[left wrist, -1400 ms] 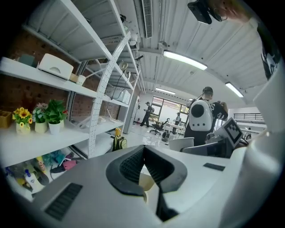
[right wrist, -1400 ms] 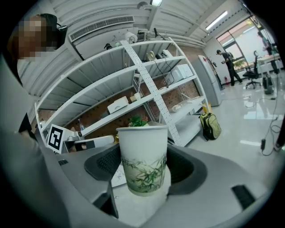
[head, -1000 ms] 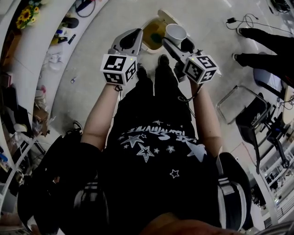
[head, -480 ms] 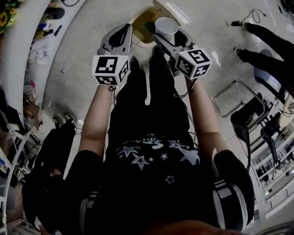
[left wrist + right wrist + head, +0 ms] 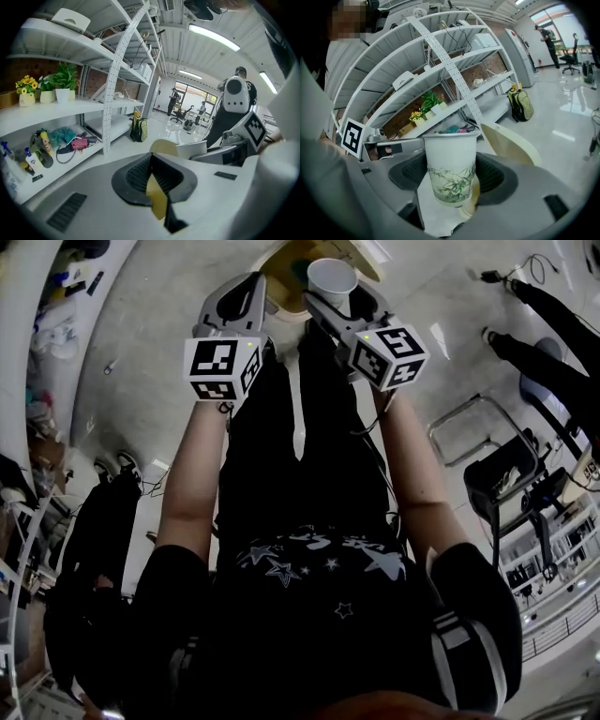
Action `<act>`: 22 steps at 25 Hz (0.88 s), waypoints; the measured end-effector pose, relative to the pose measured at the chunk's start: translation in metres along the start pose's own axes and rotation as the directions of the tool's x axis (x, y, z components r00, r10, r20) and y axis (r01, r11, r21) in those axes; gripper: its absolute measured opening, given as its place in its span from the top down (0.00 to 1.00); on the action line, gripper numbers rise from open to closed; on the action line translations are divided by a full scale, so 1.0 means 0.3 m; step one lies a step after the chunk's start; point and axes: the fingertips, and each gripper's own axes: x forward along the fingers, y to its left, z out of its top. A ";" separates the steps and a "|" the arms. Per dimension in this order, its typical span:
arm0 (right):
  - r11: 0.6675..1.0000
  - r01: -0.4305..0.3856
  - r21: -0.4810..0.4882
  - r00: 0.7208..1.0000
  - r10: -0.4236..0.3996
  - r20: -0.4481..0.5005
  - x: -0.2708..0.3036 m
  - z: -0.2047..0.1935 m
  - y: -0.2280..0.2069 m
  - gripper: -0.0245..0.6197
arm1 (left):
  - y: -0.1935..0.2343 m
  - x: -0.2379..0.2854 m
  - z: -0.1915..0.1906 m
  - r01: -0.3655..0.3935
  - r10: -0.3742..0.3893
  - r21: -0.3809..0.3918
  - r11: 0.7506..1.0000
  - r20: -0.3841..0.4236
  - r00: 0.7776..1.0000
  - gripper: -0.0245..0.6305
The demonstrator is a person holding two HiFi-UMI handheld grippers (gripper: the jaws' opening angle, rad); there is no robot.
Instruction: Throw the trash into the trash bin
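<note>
The paper cup (image 5: 451, 168) stands with its long axis close to upright, mouth up and base down. It sits between the two dark pads of the right gripper (image 5: 339, 298), one pad pressing on each side of its wall. The jaws are spread wide to span the cup. The cup hangs above the right rim of the open trash bin (image 5: 286, 266), which stands on the floor just ahead of the person's feet. The bin's cream lid (image 5: 512, 140) is tilted up behind the cup.

The left gripper (image 5: 150, 159) is held beside the bin's left rim. Its jaws meet at the tips and have nothing between them.

View differences:
- Head view: looks into the cup's open mouth and onto the bin's yellowish inside.
- Right gripper view: shows the green bamboo print on the cup wall and both pad contacts.
- Left gripper view: shows the closed left jaws, with the cup seen side-on beyond them.
</note>
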 end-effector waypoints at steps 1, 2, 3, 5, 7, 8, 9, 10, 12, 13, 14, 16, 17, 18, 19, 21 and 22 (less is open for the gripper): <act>1.000 0.003 0.008 1.000 -0.003 0.001 0.014 -0.007 -0.008 0.46 | 0.009 0.013 -0.015 -0.001 0.001 0.001 1.000 -0.006 1.000 0.95; 1.000 0.006 0.014 1.000 -0.006 0.002 0.026 -0.014 -0.015 0.46 | 0.017 0.024 -0.029 -0.001 0.001 0.000 1.000 -0.012 1.000 0.95; 1.000 0.008 0.022 1.000 -0.008 0.003 0.036 -0.022 -0.021 0.47 | 0.023 0.032 -0.043 -0.002 0.002 -0.001 1.000 -0.017 1.000 0.95; 0.999 0.012 0.039 1.000 -0.012 0.004 0.051 -0.045 -0.034 0.46 | 0.028 0.044 -0.076 -0.004 0.004 -0.008 1.000 -0.031 1.000 0.95; 0.998 0.018 0.058 1.000 -0.018 0.001 0.065 -0.070 -0.060 0.46 | 0.027 0.065 -0.114 -0.006 0.005 -0.015 1.000 -0.050 0.999 0.95; 0.998 0.024 0.063 1.000 -0.024 0.000 0.075 -0.081 -0.077 0.47 | 0.028 0.080 -0.132 -0.006 0.005 -0.016 1.000 -0.060 0.998 0.95; 0.998 0.030 0.061 1.000 -0.030 -0.001 0.087 -0.090 -0.094 0.46 | 0.030 0.096 -0.150 -0.005 0.004 -0.016 1.000 -0.069 0.998 0.95; 0.998 0.037 0.051 0.999 -0.037 -0.001 0.102 -0.098 -0.109 0.47 | 0.034 0.111 -0.166 -0.003 0.002 -0.016 1.000 -0.077 0.997 0.95; 0.999 0.049 0.006 0.999 -0.049 -0.006 0.131 -0.115 -0.124 0.46 | 0.045 0.132 -0.199 0.000 -0.002 -0.015 1.000 -0.093 0.996 0.95; 0.998 0.054 -0.025 0.998 -0.054 -0.013 0.143 -0.128 -0.123 0.46 | 0.049 0.136 -0.217 0.001 -0.002 -0.014 1.000 -0.102 0.995 0.95; 0.997 0.059 -0.052 0.998 -0.060 -0.024 0.152 -0.144 -0.120 0.46 | 0.052 0.136 -0.236 0.001 -0.003 -0.014 1.000 -0.112 0.994 0.95; 0.995 0.068 -0.079 0.996 -0.072 -0.051 0.168 -0.178 -0.114 0.46 | 0.056 0.139 -0.274 0.001 -0.002 -0.011 1.000 -0.134 0.991 0.95; 0.994 0.072 -0.085 0.995 -0.077 -0.061 0.178 -0.195 -0.117 0.46 | 0.061 0.143 -0.292 0.001 -0.002 -0.007 1.000 -0.145 0.989 0.95; 0.993 0.075 -0.093 0.994 -0.081 -0.068 0.191 -0.213 -0.124 0.46 | 0.069 0.149 -0.310 0.001 -0.001 -0.003 1.000 -0.155 0.988 0.95; 0.991 0.080 -0.103 0.994 -0.088 -0.072 0.205 -0.231 -0.135 0.47 | 0.078 0.156 -0.328 0.001 -0.001 0.000 1.000 -0.164 0.987 0.95; 0.987 0.103 -0.125 0.991 -0.112 -0.070 0.228 -0.258 -0.157 0.46 | 0.094 0.166 -0.363 0.003 -0.002 0.004 1.000 -0.183 0.983 0.95; 0.984 0.115 -0.139 0.990 -0.125 -0.068 0.236 -0.269 -0.165 0.46 | 0.100 0.169 -0.382 0.005 -0.003 0.006 1.000 -0.194 0.981 0.95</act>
